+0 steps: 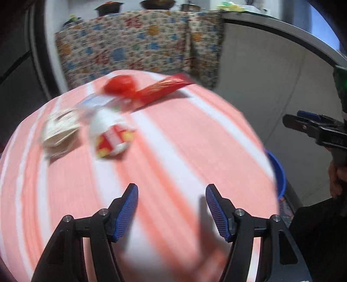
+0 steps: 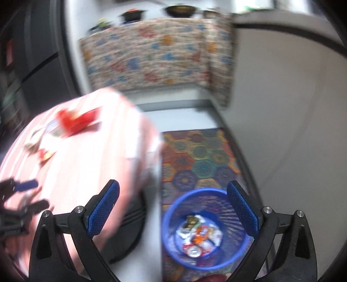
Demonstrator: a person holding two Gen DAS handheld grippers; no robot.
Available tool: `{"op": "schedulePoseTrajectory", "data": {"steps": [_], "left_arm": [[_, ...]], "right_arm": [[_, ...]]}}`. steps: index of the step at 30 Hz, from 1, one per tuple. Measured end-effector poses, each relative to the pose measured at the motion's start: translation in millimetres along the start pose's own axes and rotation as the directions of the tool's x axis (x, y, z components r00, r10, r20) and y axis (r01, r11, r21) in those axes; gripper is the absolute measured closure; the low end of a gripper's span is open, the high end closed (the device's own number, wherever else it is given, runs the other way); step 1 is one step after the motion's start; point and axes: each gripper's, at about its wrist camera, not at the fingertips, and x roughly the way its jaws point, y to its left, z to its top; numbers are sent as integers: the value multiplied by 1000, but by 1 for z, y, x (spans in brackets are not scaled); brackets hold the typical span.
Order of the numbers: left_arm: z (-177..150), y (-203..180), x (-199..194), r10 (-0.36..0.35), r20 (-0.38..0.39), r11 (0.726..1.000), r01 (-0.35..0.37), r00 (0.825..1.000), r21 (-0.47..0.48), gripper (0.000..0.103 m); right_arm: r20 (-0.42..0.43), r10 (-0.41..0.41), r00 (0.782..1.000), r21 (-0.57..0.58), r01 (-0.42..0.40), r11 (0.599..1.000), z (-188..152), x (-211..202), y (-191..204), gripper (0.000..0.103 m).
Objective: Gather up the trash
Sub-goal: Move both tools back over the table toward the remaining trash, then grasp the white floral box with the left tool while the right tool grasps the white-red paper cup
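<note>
Trash lies on the far left of a pink striped table (image 1: 177, 138): a white and red crumpled cup (image 1: 111, 135), a crumpled white paper (image 1: 59, 129), a red wrapper (image 1: 160, 89) and a red lump (image 1: 119, 84). My left gripper (image 1: 171, 195) hovers over the table's near part, open, with nothing between its fingers. My right gripper (image 2: 173, 195) is open and empty above a blue bin (image 2: 206, 227) on the floor, which holds cans and wrappers. The right gripper (image 1: 303, 123) also shows at the right edge of the left wrist view. The left gripper (image 2: 23, 195) appears at the left of the right wrist view.
A patterned cloth (image 1: 134, 45) covers a counter behind the table, with dark pots (image 1: 108, 8) on top. A colourful hexagon mat (image 2: 197, 156) lies under the bin. A pale wall (image 2: 292, 108) runs along the right. A person's hand (image 1: 336, 180) holds the right gripper.
</note>
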Motion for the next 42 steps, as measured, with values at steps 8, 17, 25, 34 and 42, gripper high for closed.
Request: {"op": "schedulePoseTrajectory", "data": {"steps": [8, 17, 25, 34, 42], "left_arm": [[-32, 111, -20, 147, -29, 977, -150, 989, -154, 37], [-40, 147, -27, 186, -43, 955, -191, 982, -229, 20], [-31, 141, -18, 192, -48, 953, -197, 980, -230, 17], [31, 156, -27, 91, 91, 970, -67, 992, -233, 17], [81, 193, 40, 14, -72, 954, -35, 997, -298, 17]], "right_arm": [[-164, 116, 980, -198, -148, 969, -6, 46, 145, 3], [-203, 116, 972, -213, -159, 964, 2, 96, 200, 0], [-176, 112, 978, -206, -148, 967, 2, 96, 202, 0], [-173, 110, 979, -205, -145, 968, 2, 95, 202, 0], [-173, 109, 979, -204, -144, 968, 3, 93, 200, 0]]}}
